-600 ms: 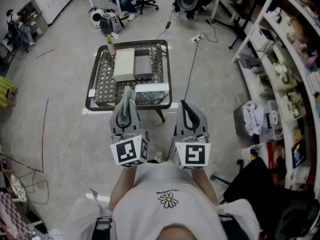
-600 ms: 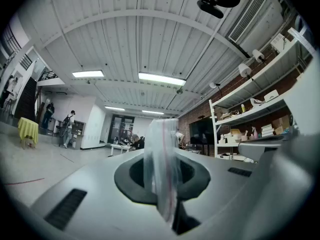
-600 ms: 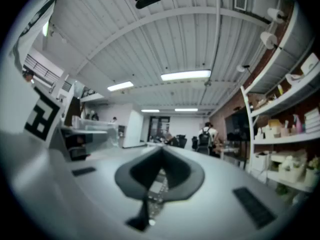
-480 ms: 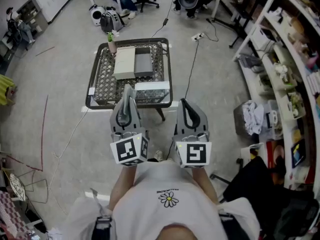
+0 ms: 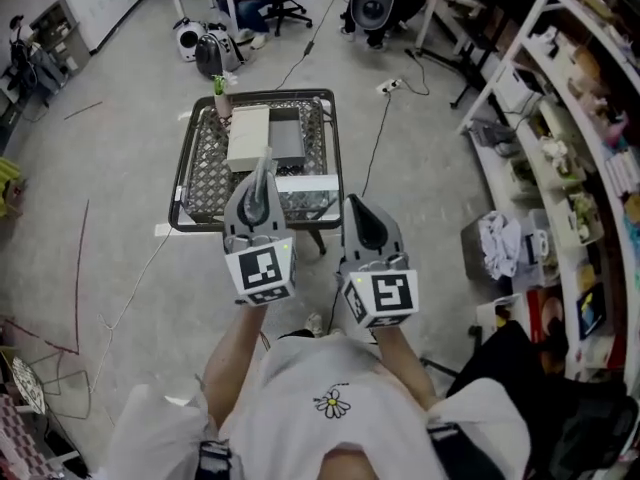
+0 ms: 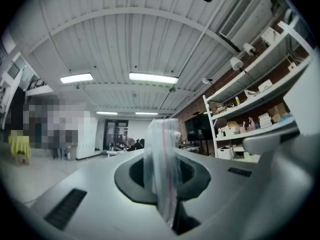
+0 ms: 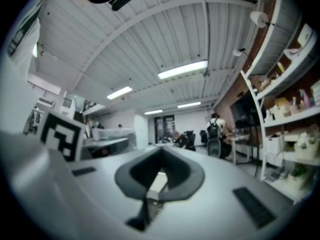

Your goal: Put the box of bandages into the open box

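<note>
Clamping plastic bag (image 6: 161, 159) in left gripper (image 6: 170, 218)

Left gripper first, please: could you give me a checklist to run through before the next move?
1. Left gripper free: not ok, shut on a clear bag.
2. Right gripper free: ok, jaws together, nothing between them.
3. Table ahead of both grippers: ok.
4. Gray box open: cannot tell from above; a white box lies beside it.
5. Which box holds the bandages: cannot tell; a clear box sits at the table's near edge.
</note>
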